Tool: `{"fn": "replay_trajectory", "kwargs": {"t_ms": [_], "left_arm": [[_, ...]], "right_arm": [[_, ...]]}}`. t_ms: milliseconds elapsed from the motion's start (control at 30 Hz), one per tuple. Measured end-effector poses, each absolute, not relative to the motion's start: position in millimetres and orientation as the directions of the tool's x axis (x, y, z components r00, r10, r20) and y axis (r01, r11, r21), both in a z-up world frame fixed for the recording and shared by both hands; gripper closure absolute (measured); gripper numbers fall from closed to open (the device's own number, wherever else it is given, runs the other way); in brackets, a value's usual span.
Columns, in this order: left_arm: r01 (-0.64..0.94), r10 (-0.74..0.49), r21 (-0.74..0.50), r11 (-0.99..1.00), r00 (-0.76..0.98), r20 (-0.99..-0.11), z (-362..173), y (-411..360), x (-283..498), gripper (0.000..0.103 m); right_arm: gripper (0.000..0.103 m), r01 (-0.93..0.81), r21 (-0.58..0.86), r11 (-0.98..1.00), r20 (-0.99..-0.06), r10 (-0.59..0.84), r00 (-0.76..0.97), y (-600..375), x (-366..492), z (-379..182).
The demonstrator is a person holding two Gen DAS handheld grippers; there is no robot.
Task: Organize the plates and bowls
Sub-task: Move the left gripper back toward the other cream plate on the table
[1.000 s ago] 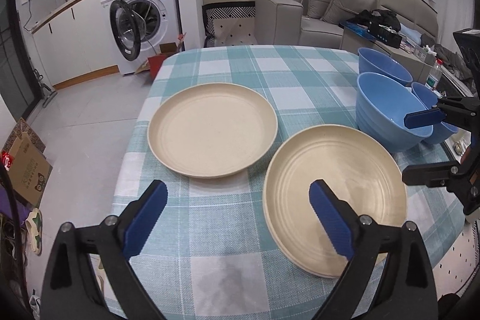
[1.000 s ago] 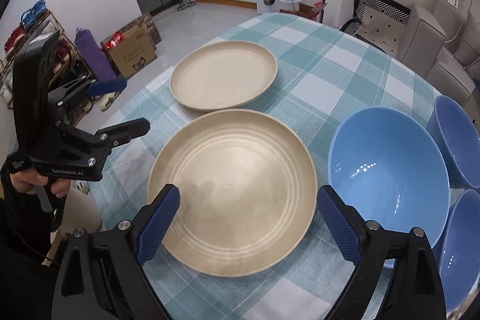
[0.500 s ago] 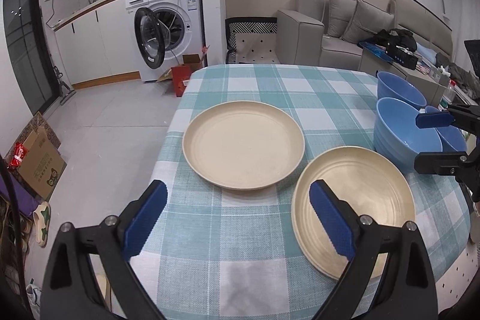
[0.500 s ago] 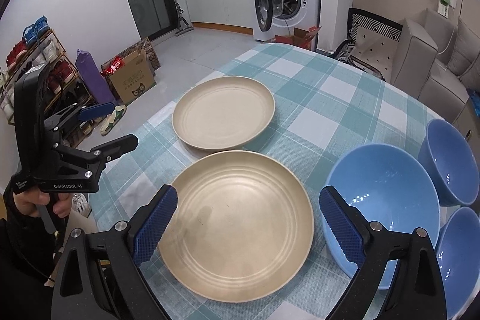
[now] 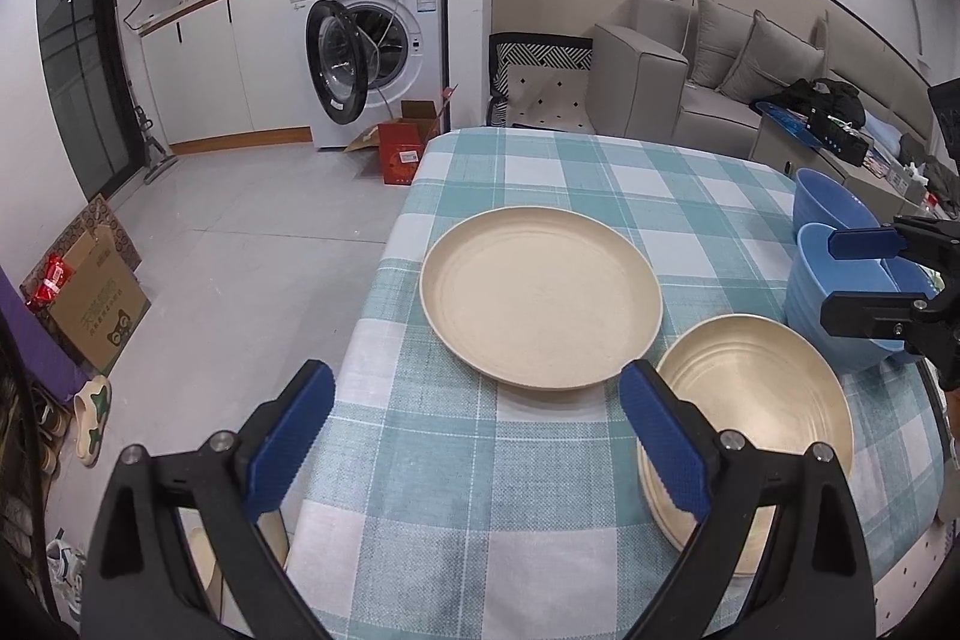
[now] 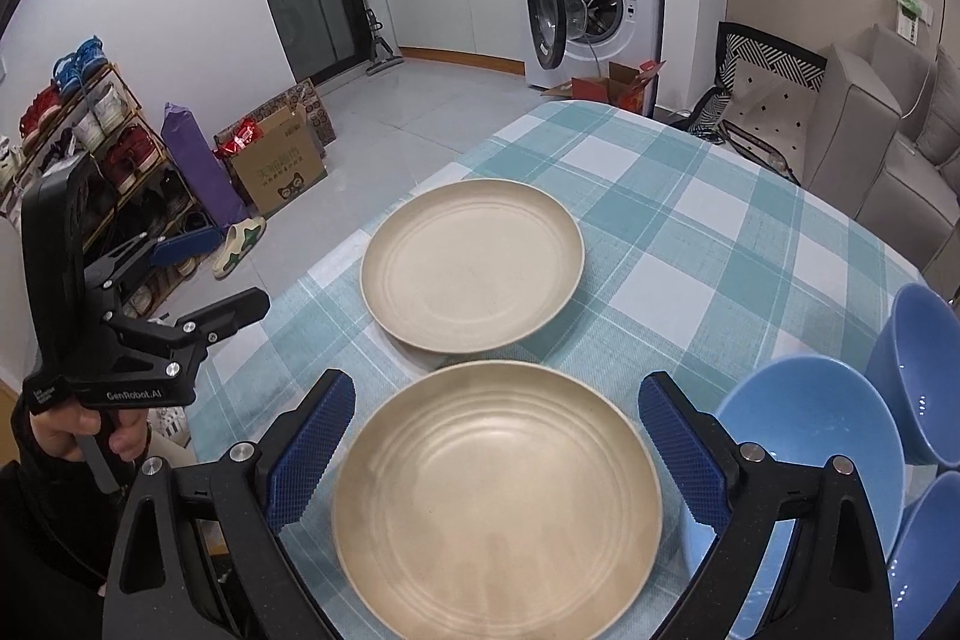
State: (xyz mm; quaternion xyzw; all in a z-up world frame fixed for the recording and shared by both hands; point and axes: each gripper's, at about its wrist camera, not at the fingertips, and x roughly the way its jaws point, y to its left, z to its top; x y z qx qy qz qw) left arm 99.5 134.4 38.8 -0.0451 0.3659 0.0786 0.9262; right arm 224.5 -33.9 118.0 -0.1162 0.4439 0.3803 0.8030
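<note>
Two beige plates lie side by side on a table with a teal checked cloth point(image 5: 540, 172). The far plate point(image 5: 540, 298) point(image 6: 474, 262) is ahead of my left gripper point(image 5: 474, 388), which hangs open and empty above the table's near edge. The near plate point(image 5: 750, 400) point(image 6: 498, 490) sits below and between the fingers of my right gripper point(image 6: 498, 400), also open and empty, not touching it. Three blue bowls stand to the right: one point(image 6: 804, 448) beside the near plate, another point(image 6: 918, 364) behind it, and a third point(image 6: 930, 550) at the frame's edge.
The table's left edge drops to a tiled floor with cardboard boxes point(image 6: 276, 160), slippers point(image 6: 240, 244) and a shoe rack point(image 6: 90, 136). A washing machine point(image 5: 372, 58) with its door open stands beyond, and a grey sofa point(image 5: 720, 82) behind the table. A hand point(image 6: 78, 430) holds the left gripper.
Both grippers have drawn back and up from the table, so plates and bowls look smaller and farther. Nothing was gripped; the dishes have not moved.
</note>
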Motion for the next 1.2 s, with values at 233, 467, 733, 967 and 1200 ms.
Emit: {"fn": "replay_trajectory", "kwargs": {"t_ms": [233,467,733,967,1200], "left_arm": [[-0.201,0.103,-0.059,0.978,0.705,-0.702,32,143,114,0.007],[-0.222,0.114,-0.058,0.973,0.686,-0.719,24,151,127,0.007],[-0.242,0.114,-0.07,0.968,0.668,-0.735,16,159,136,0.007],[-0.25,0.113,-0.075,0.965,0.659,-0.744,11,164,146,0.007],[-0.263,0.112,-0.084,0.961,0.652,-0.75,5,171,153,0.007]], "right_arm": [[0.006,-0.682,0.221,0.697,-0.799,0.531,0.284,-22,250,115],[0.006,-0.672,0.223,0.706,-0.809,0.519,0.276,-12,270,109],[0.006,-0.666,0.238,0.707,-0.827,0.507,0.243,-5,290,95],[0.006,-0.672,0.227,0.705,-0.838,0.493,0.234,6,297,91],[0.006,-0.67,0.229,0.706,-0.848,0.483,0.219,16,305,85]]}}
